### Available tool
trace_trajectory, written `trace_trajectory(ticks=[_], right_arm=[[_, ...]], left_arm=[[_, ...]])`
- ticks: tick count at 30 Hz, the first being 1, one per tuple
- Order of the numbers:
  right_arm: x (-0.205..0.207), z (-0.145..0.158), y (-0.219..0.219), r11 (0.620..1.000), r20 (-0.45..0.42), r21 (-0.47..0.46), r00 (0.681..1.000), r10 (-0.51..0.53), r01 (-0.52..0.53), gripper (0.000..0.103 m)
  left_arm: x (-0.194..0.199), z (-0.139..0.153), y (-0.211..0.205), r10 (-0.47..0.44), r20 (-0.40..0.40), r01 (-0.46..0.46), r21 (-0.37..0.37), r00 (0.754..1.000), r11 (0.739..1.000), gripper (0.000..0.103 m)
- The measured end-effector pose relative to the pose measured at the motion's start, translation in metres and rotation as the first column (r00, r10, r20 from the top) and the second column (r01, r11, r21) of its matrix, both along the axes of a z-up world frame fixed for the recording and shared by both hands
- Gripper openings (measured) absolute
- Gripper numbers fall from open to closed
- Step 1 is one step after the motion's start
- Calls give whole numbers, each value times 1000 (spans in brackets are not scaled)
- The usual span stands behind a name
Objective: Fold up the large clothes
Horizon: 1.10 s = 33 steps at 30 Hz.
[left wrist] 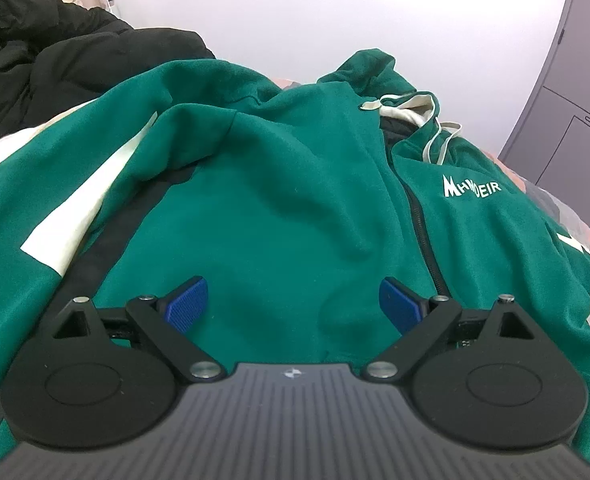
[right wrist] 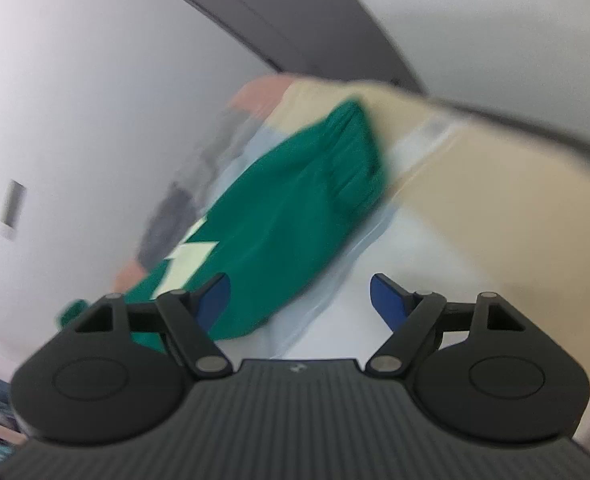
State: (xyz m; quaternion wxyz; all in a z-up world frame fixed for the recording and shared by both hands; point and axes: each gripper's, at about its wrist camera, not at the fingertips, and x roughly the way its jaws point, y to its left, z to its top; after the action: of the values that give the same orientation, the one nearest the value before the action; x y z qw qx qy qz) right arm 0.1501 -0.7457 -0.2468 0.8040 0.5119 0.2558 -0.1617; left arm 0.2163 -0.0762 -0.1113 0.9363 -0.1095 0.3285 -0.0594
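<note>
Left gripper [left wrist: 293, 306]: jaws spread wide, nothing held, hovering over hoodie
Right gripper [right wrist: 300, 300]: jaws apart, grasping nothing
Hoodie [left wrist: 295, 200]: green, zipped, lying spread on bed [right wrist: 475, 208]

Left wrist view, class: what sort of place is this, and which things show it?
Probably a bedroom. A green hoodie lies spread on what looks like a patterned bedcover, a black coat is heaped beside it, and a grey wardrobe stands against the wall.
</note>
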Motion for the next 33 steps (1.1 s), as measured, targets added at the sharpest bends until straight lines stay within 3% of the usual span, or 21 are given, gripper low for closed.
trace_trajectory(ticks=[3, 7, 10, 12, 13, 16, 21, 26, 29, 33], right_arm=[[32, -23, 5, 999, 21, -8, 999, -50, 50, 81], [59, -30, 2, 982, 115, -136, 987, -116, 131, 81], [74, -36, -14, 968, 160, -143, 970, -184, 207, 75], [88, -36, -21, 952, 123, -207, 971, -203, 225, 44], [94, -36, -26, 948, 89, -233, 975, -204, 219, 15], [110, -35, -42, 959, 73, -232, 986, -149, 163, 12], [133, -19, -52, 912, 58, -392, 992, -108, 122, 11], [161, -9, -57, 872, 26, -479, 994, -103, 103, 10], [174, 0, -53, 865, 29, -491, 994, -108, 108, 10], [182, 42, -31, 823, 57, -563, 996, -62, 83, 10]], left_arm=[[-2, 1, 1, 5, 5, -5, 0, 1000, 1000, 95], [-3, 1, 3, 16, 22, -16, 5, 1000, 1000, 95], [-2, 1, 4, 36, 35, -37, 28, 999, 999, 95], [1, 0, 4, 37, 30, -38, 45, 999, 998, 95], [3, -1, 3, 38, 23, -39, 52, 999, 998, 95], [7, -7, 1, 44, 10, -44, 74, 999, 996, 95], [16, -16, 2, 47, -23, -45, 86, 999, 995, 95], [23, -20, -2, 52, -41, -47, 120, 998, 992, 95], [27, -14, 1, 64, -35, -60, 100, 997, 993, 95], [23, 2, 9, 86, -21, -85, 49, 996, 995, 95]])
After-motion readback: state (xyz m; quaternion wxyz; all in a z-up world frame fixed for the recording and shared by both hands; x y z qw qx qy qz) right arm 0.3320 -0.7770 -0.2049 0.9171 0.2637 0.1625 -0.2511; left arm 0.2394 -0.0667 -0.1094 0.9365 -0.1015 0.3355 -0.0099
